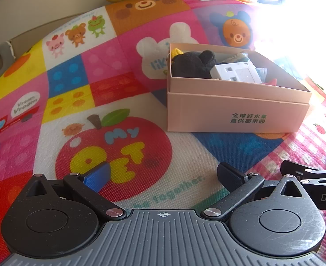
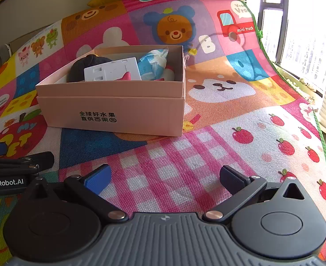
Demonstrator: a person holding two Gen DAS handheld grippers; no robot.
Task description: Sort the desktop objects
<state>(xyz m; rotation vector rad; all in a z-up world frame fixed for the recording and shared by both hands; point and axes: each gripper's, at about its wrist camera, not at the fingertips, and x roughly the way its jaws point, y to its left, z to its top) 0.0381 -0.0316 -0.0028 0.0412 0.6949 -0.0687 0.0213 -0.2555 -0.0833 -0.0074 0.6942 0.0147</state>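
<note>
Your left gripper [image 1: 163, 177] spread wide, nothing between fingers; right gripper [image 2: 165, 179] same, empty. Both hover low over cartoon play mat [image 2: 229, 115]. Pink cardboard box [image 1: 236, 110] sits on mat ahead of you, dark printed characters on front wall, lid seemingly nested underneath as base. Inside, piled together: black plush toy [image 1: 191, 64], white wall socket plate [image 2: 111, 69] leaning tilted, blue-white wrapped packet [image 2: 154, 59], something red or pink at front edge, too hidden to identify. Yellow knobbly bit [image 1: 176, 51] at back corner.
</note>
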